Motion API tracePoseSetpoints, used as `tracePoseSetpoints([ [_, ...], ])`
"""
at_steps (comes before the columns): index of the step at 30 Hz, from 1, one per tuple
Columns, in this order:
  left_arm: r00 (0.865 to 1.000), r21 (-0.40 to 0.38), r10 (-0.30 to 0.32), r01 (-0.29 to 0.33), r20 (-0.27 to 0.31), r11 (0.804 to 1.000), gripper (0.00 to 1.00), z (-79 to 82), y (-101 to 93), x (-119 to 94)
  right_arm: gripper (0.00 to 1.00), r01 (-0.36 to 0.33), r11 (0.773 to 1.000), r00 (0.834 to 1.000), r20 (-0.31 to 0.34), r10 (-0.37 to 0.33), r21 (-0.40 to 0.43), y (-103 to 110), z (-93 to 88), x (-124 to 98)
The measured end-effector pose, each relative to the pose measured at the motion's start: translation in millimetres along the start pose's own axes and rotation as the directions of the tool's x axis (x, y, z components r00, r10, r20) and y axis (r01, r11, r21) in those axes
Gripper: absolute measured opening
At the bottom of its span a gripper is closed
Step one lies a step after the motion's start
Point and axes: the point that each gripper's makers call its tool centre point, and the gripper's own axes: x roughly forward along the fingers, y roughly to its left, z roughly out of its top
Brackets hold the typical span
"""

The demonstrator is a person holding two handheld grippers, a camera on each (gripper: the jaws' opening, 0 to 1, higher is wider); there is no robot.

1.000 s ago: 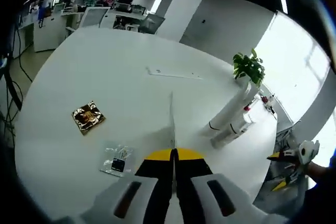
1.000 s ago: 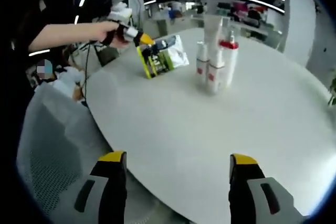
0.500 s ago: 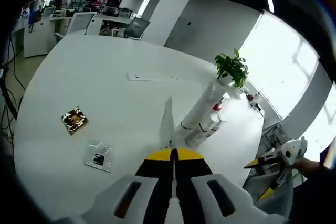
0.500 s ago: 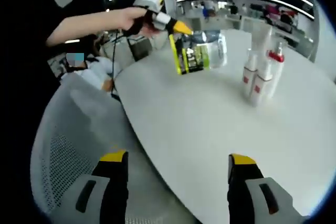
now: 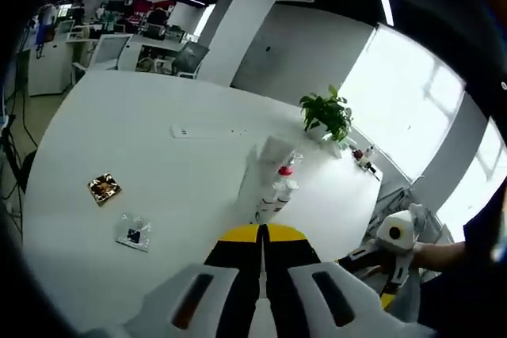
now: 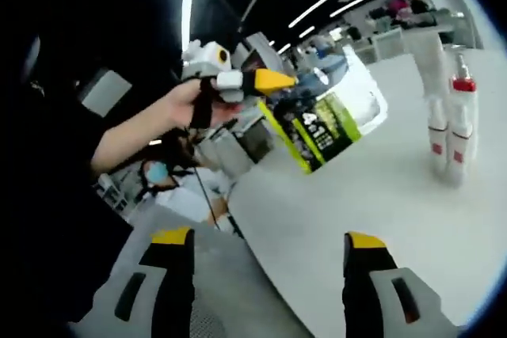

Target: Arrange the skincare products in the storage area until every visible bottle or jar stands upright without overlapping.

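My left gripper (image 5: 261, 232) is shut on a clear pouch with a green and yellow label (image 6: 331, 122). In the left gripper view the pouch (image 5: 254, 195) shows edge-on, rising from the jaws. A hand holds that gripper (image 6: 273, 81) up in the air over the table's near edge in the right gripper view. A cluster of white skincare bottles (image 5: 273, 187), one with a red cap, stands upright on the white round table (image 5: 158, 156); the same bottles (image 6: 447, 132) stand at the right. My right gripper (image 6: 268, 239) is open and holds nothing, off the table's edge.
A gold foil packet (image 5: 103, 188) and a small clear sachet (image 5: 133, 231) lie flat on the table's left part. A potted plant (image 5: 325, 112) stands beyond the bottles. A mesh chair (image 6: 198, 306) is below the right gripper. The right gripper (image 5: 392, 247) appears at the table's right edge.
The left gripper has risen with the pouch, so the table looks smaller and farther. The right view has swung back and left of the table; the pouch now looms closer and higher.
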Motion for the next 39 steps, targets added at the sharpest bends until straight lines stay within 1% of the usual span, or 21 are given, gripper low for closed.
tracePoseSetpoints([
  [4, 1.0, 0.004, -0.024, 0.024, 0.011, 1.0, 0.0, 1.4, -13.1, -9.5, 0.79, -0.05, 0.997, 0.997, 0.063, 0.046, 0.053, 8.8, 8.0, 7.2],
  [11, 0.998, 0.025, -0.059, 0.059, 0.01, 0.998, 0.0, 2.3, -33.9, -16.8, 0.79, -0.066, 0.994, 0.993, 0.104, 0.056, 0.093, 8.3, 13.5, 11.7],
  [14, 0.995, 0.017, -0.094, 0.094, 0.012, 0.995, 0.0, 2.6, -46.5, -18.5, 0.79, -0.086, 0.988, 0.986, 0.154, 0.067, 0.125, 8.4, 22.0, 12.7],
  [15, 0.994, 0.013, -0.104, 0.104, 0.015, 0.995, 0.0, 2.9, -49.9, -19.0, 0.79, -0.107, 0.983, 0.979, 0.19, 0.078, 0.15, 10.0, 28.0, 12.7],
  [16, 0.992, 0.007, -0.125, 0.124, 0.021, 0.992, 0.0, 3.4, -56.5, -19.8, 0.79, -0.112, 0.981, 0.977, 0.198, 0.08, 0.157, 9.8, 29.4, 12.4],
  [18, 0.988, -0.003, -0.15, 0.15, 0.035, 0.989, 0.0, 4.6, -65.6, -21.3, 0.77, -0.127, 0.976, 0.965, 0.249, 0.08, 0.177, 7.6, 37.7, 10.6],
  [20, 0.981, -0.018, -0.186, 0.188, 0.05, 0.982, 0.0, 6.3, -75.7, -23.0, 0.76, -0.163, 0.964, 0.948, 0.305, 0.093, 0.211, 6.9, 46.2, 7.1],
  [23, 0.971, -0.021, -0.227, 0.229, 0.071, 0.973, 0.0, 9.6, -88.6, -26.6, 0.74, -0.231, 0.934, 0.916, 0.385, 0.114, 0.273, 7.9, 57.1, 1.5],
  [24, 0.968, -0.022, -0.238, 0.24, 0.076, 0.97, 0.0, 10.5, -92.7, -27.8, 0.73, -0.235, 0.926, 0.909, 0.403, 0.102, 0.297, 5.1, 58.9, 0.5],
  [26, 0.965, -0.02, -0.249, 0.251, 0.077, 0.968, 0.0, 10.8, -97.2, -29.0, 0.71, -0.244, 0.926, 0.903, 0.415, 0.109, 0.289, 5.2, 58.9, -0.4],
  [27, 0.963, -0.016, -0.257, 0.259, 0.083, 0.966, 0.0, 10.9, -100.3, -29.9, 0.69, -0.267, 0.918, 0.895, 0.429, 0.124, 0.293, 7.7, 61.0, -0.9],
  [29, 0.957, -0.029, -0.277, 0.28, 0.092, 0.959, 0.0, 10.2, -104.5, -30.7, 0.64, -0.341, 0.882, 0.856, 0.495, 0.149, 0.325, 11.3, 71.1, -5.5],
  [30, 0.955, -0.028, -0.282, 0.286, 0.096, 0.958, 0.0, 9.9, -105.1, -30.9, 0.57, -0.389, 0.86, 0.824, 0.542, 0.164, 0.331, 13.4, 78.8, -10.8],
  [31, 0.951, -0.043, -0.292, 0.297, 0.102, 0.954, 0.0, 9.0, -105.7, -31.2, 0.48, -0.415, 0.849, 0.804, 0.569, 0.173, 0.327, 14.2, 83.0, -14.7],
  [32, 0.949, -0.054, -0.298, 0.305, 0.104, 0.951, 0.0, 8.0, -106.0, -31.1, 0.38, -0.426, 0.842, 0.792, 0.586, 0.171, 0.33, 13.9, 85.6, -17.6],
  [33, 0.949, -0.055, -0.296, 0.303, 0.11, 0.951, 0.0, 6.5, -104.7, -31.3, 0.25, -0.413, 0.85, 0.799, 0.579, 0.164, 0.328, 12.8, 83.5, -19.6],
  [34, 0.939, -0.08, -0.31, 0.324, 0.146, 0.943, 0.0, 11.5, -107.2, -32.3, 0.22, -0.365, 0.872, 0.819, 0.559, 0.134, 0.326, 7.9, 78.9, -18.1],
  [35, 0.944, -0.094, -0.301, 0.315, 0.135, 0.945, 0.0, 8.2, -104.0, -32.4, 0.2, -0.384, 0.866, 0.812, 0.563, 0.151, 0.321, 13.3, 79.6, -21.0],
  [36, 0.943, -0.09, -0.302, 0.316, 0.143, 0.945, 0.0, 6.8, -101.8, -32.8, 0.16, -0.388, 0.858, 0.82, 0.55, 0.157, 0.335, 14.2, 78.1, -21.1],
  [38, 0.934, -0.135, -0.308, 0.334, 0.181, 0.933, 0.0, 8.3, -99.6, -35.2, 0.11, -0.379, 0.871, 0.818, 0.553, 0.157, 0.314, 15.4, 79.2, -24.8],
  [39, 0.93, -0.151, -0.318, 0.347, 0.185, 0.926, 0.0, 7.7, -99.7, -36.3, 0.09, -0.379, 0.87, 0.817, 0.555, 0.156, 0.315, 15.3, 79.7, -26.3],
])
